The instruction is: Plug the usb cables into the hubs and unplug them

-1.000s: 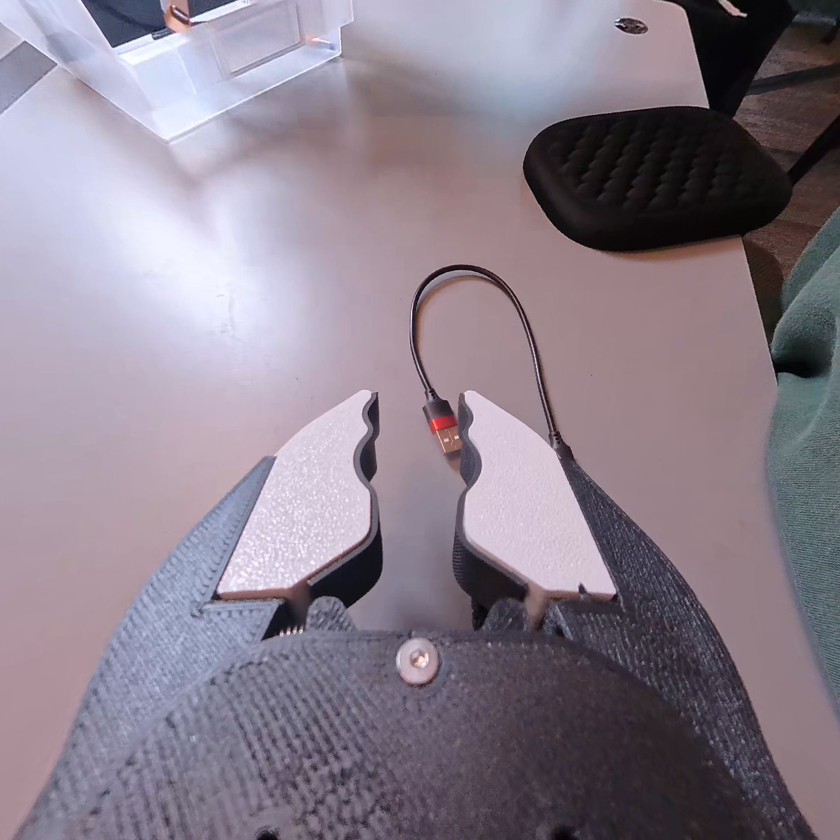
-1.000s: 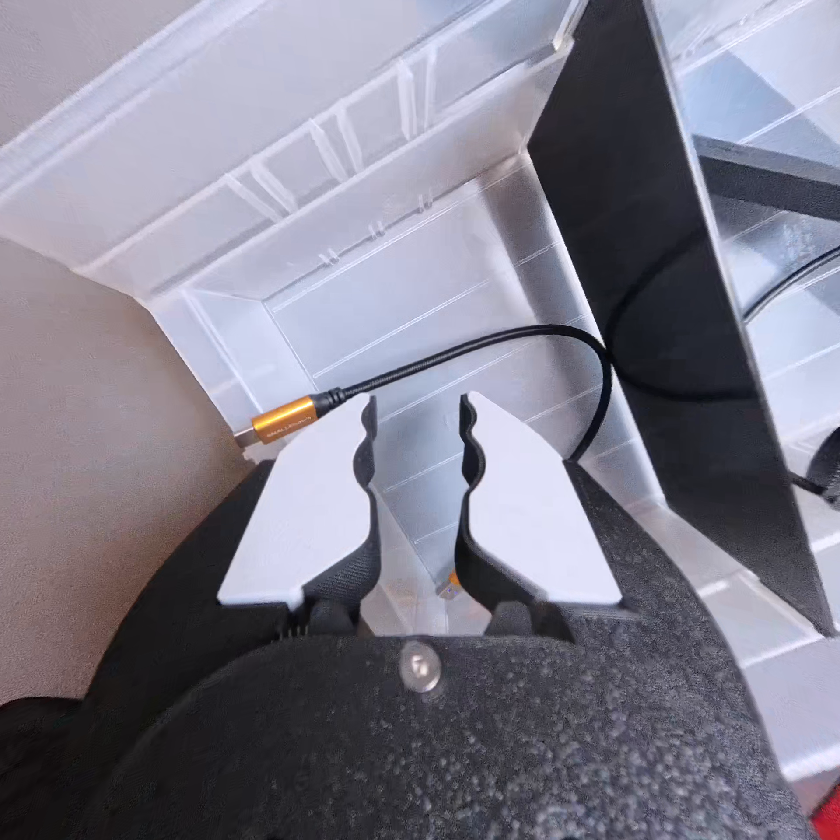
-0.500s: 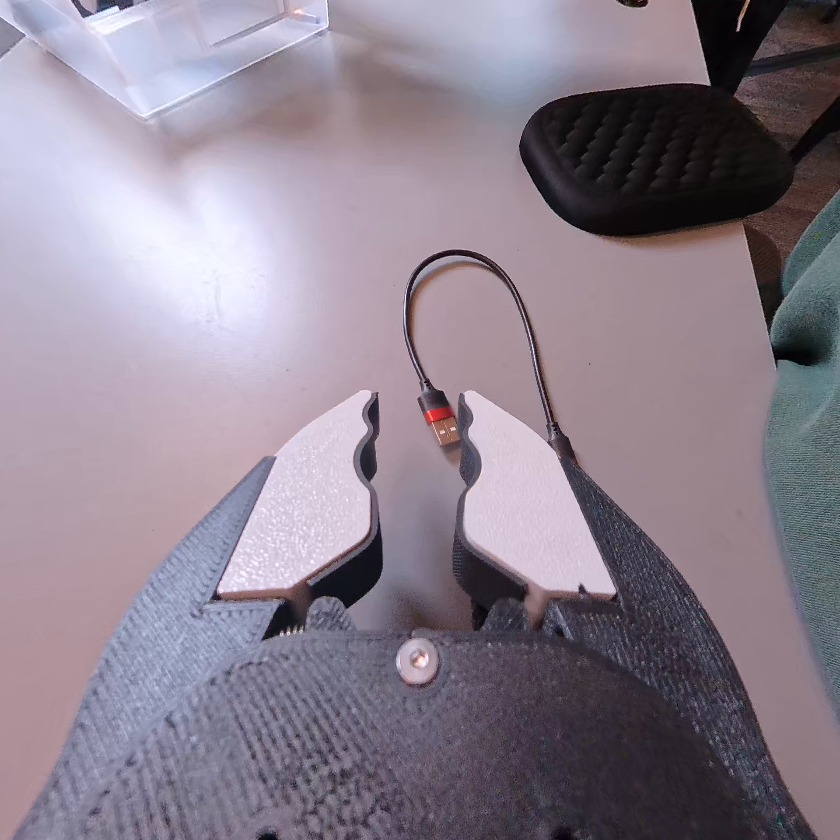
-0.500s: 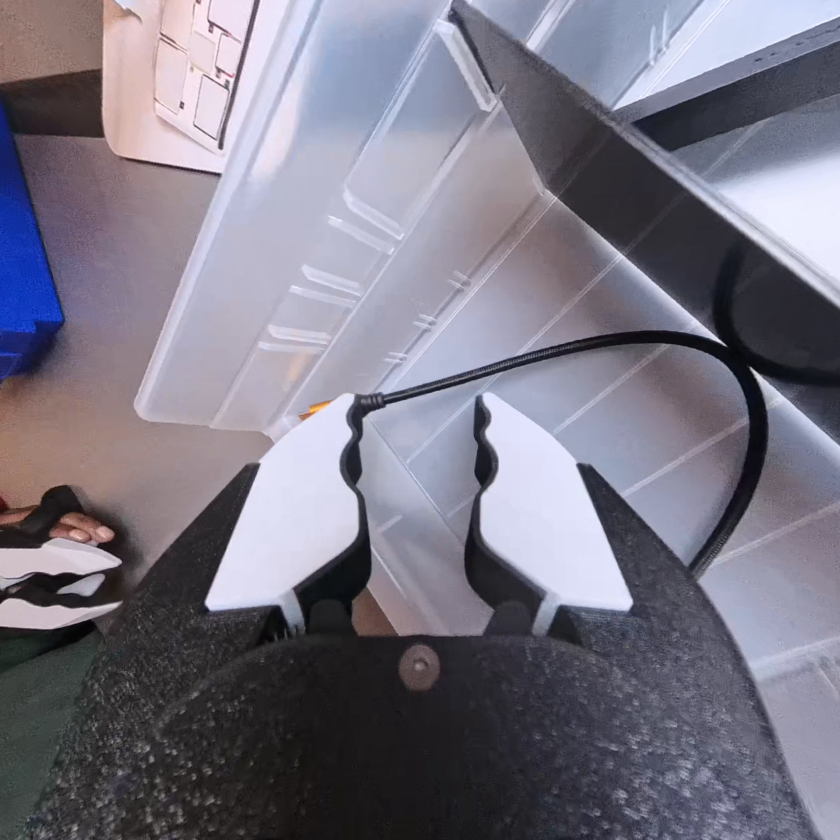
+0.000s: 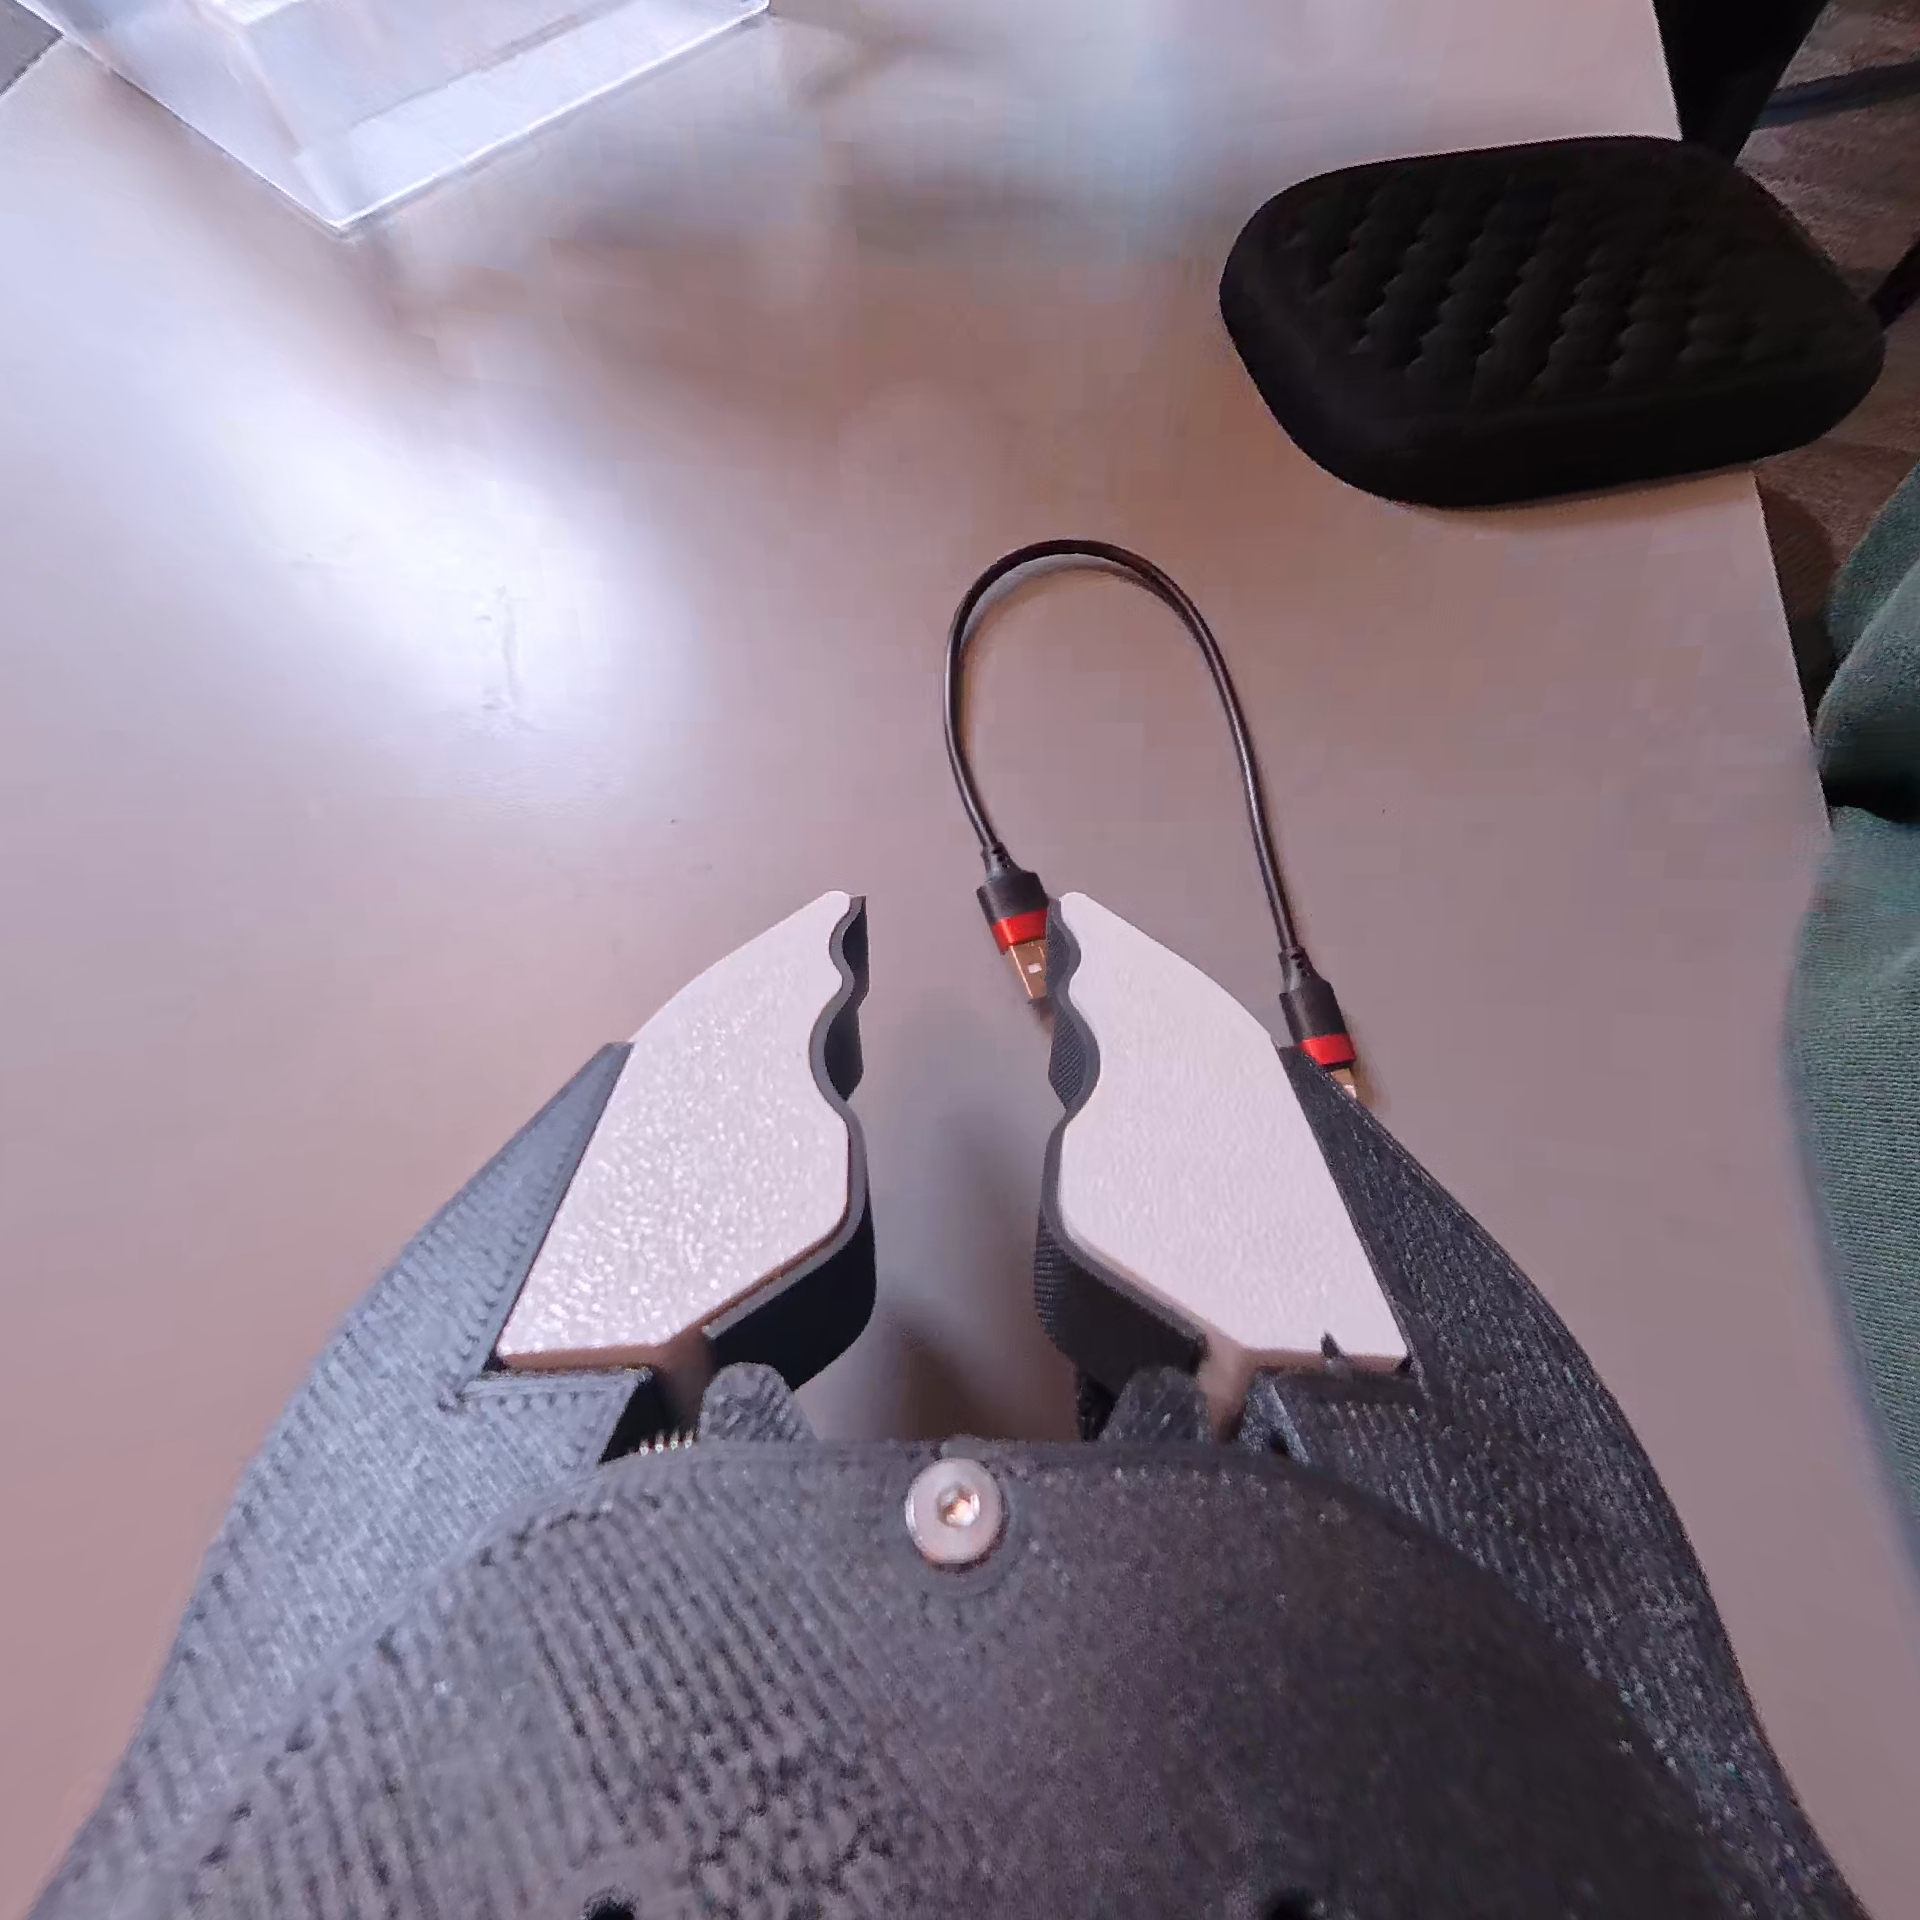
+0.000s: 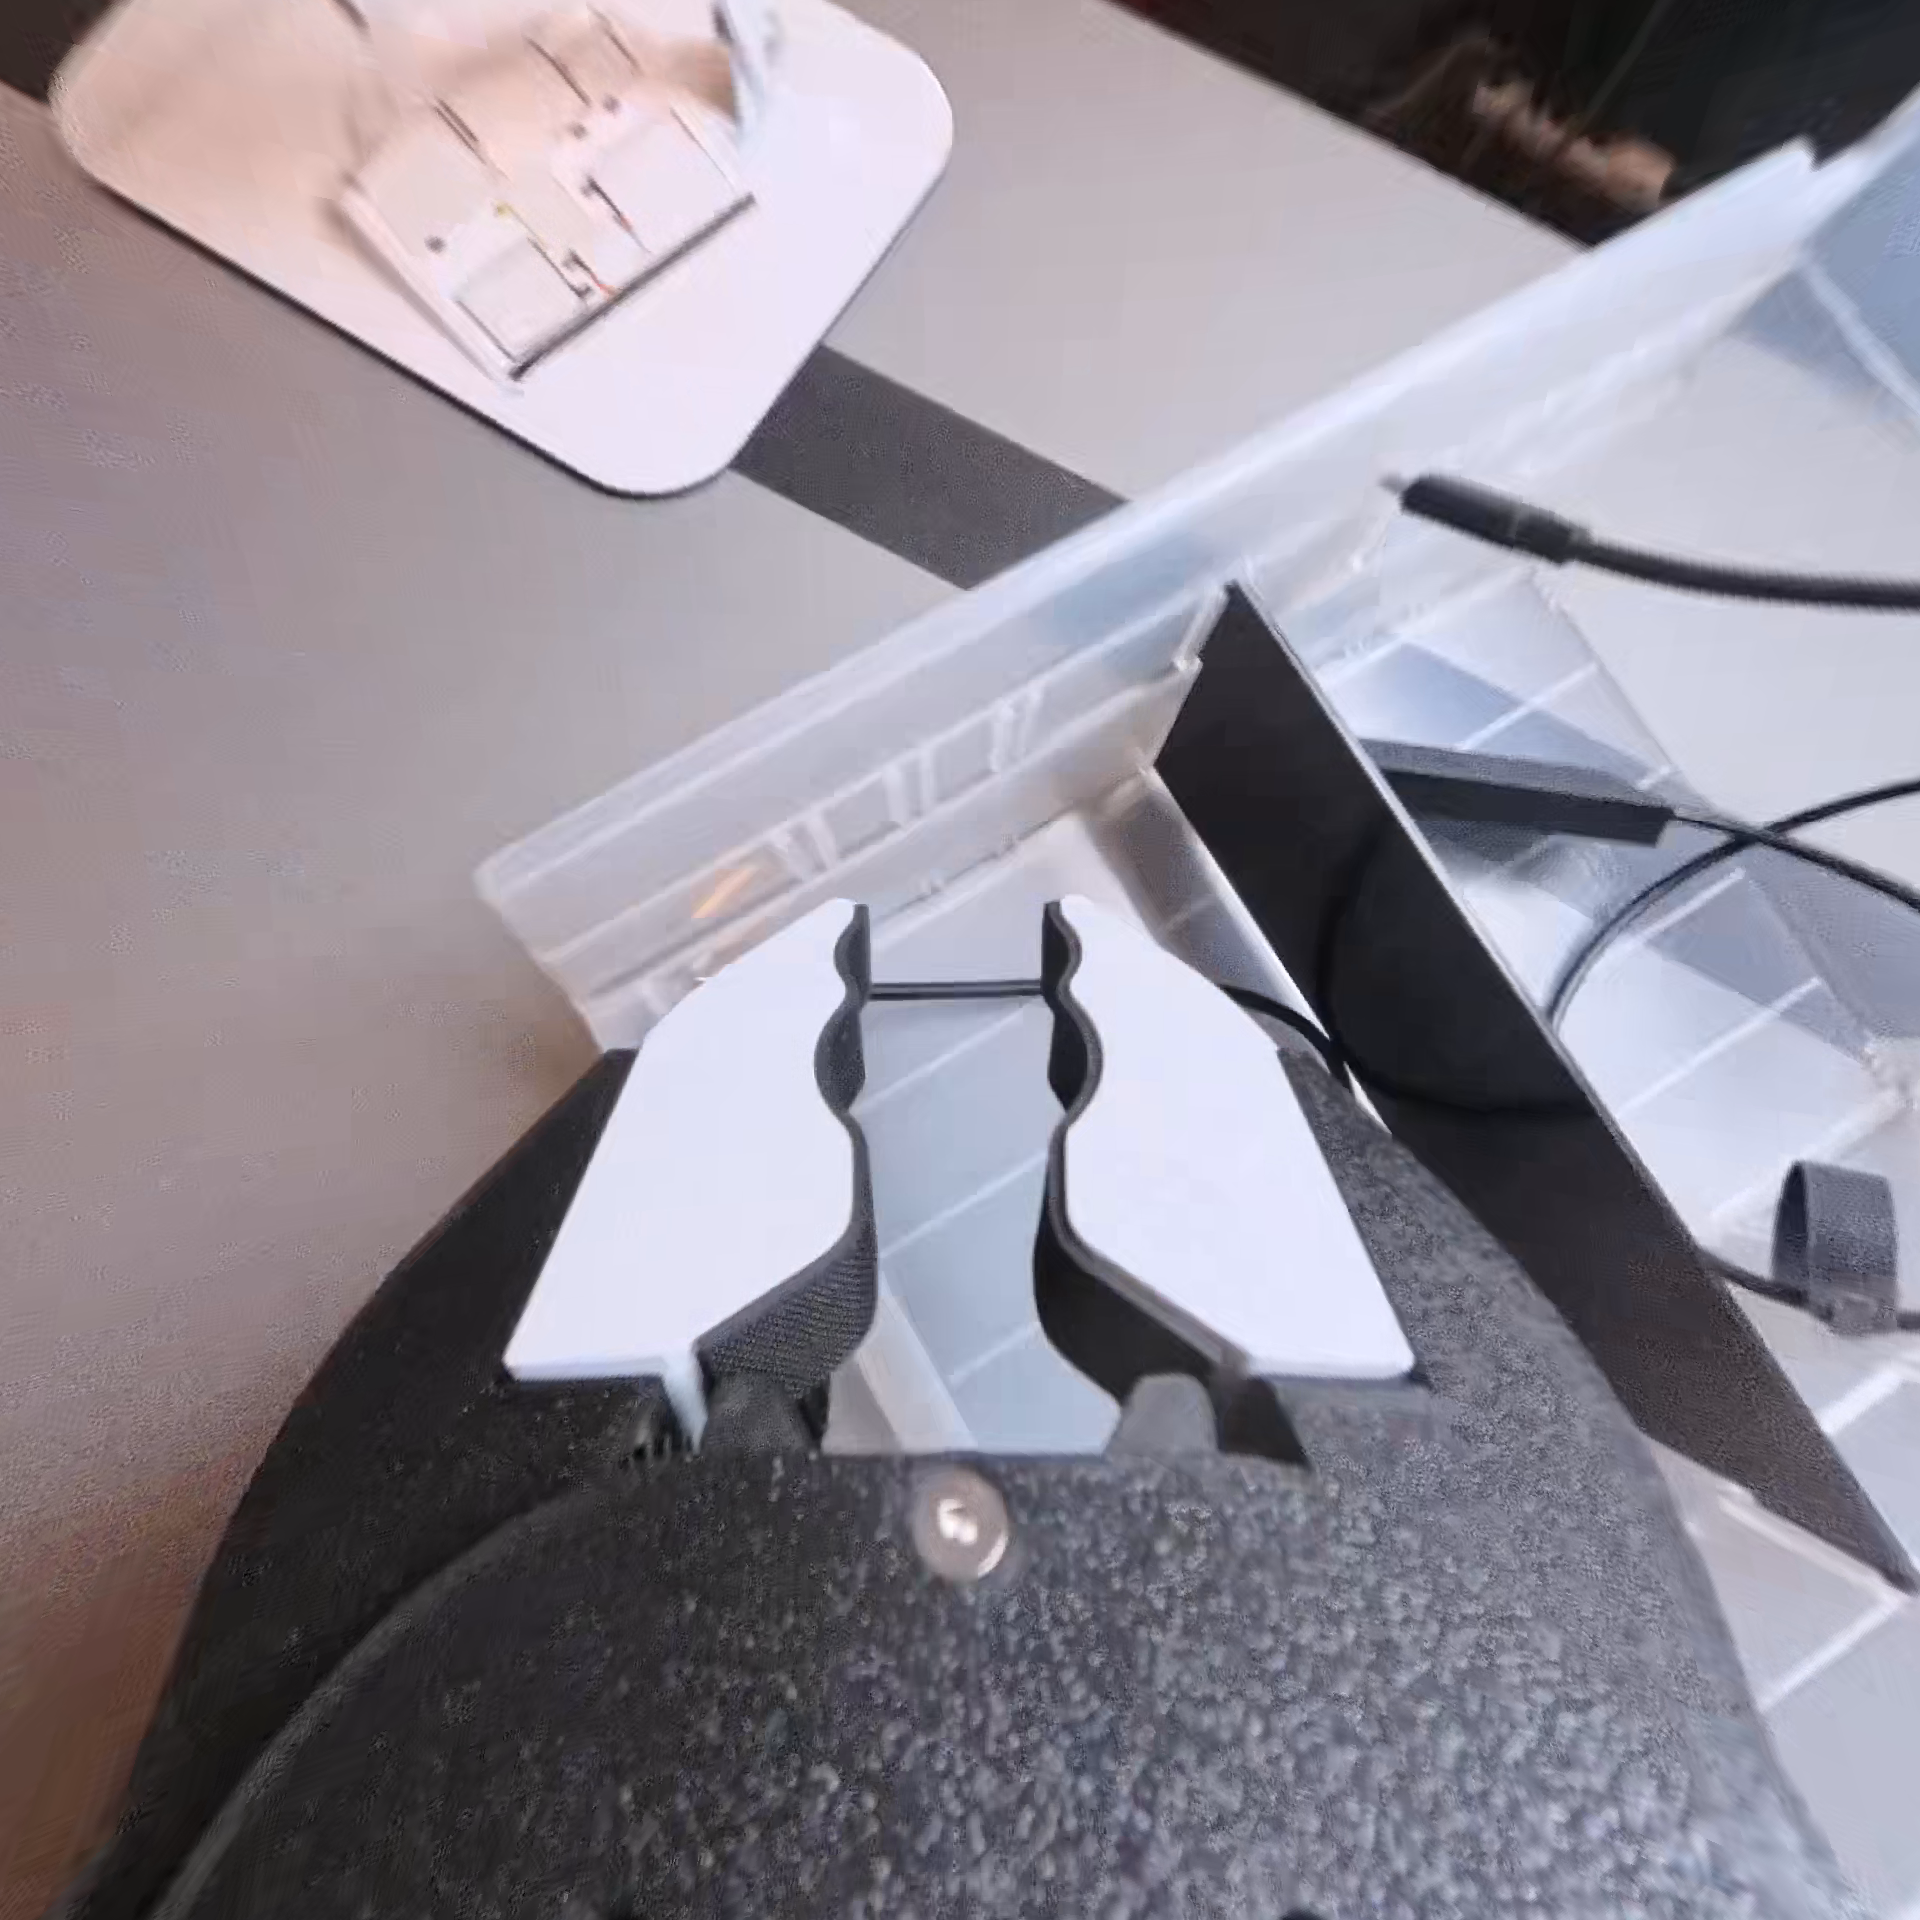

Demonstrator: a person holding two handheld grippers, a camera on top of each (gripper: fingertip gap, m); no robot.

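light: bright, soft | glare: table [image 5: 436,582] | blur: right view, white pad [image 6: 499,208] | edges: wide-angle bend

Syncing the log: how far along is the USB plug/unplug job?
Done: nothing visibly plugged. The short red-banded cable lies loose on the table, both plugs free. In hand: left gripper open around one plug; right gripper open over the clear bin. Left: grasp, plug, unplug. No hub identifiable.

a grey table [image 5: 436,582] catches soft glare, a black padded chair seat [image 5: 1538,322] at its far edge.
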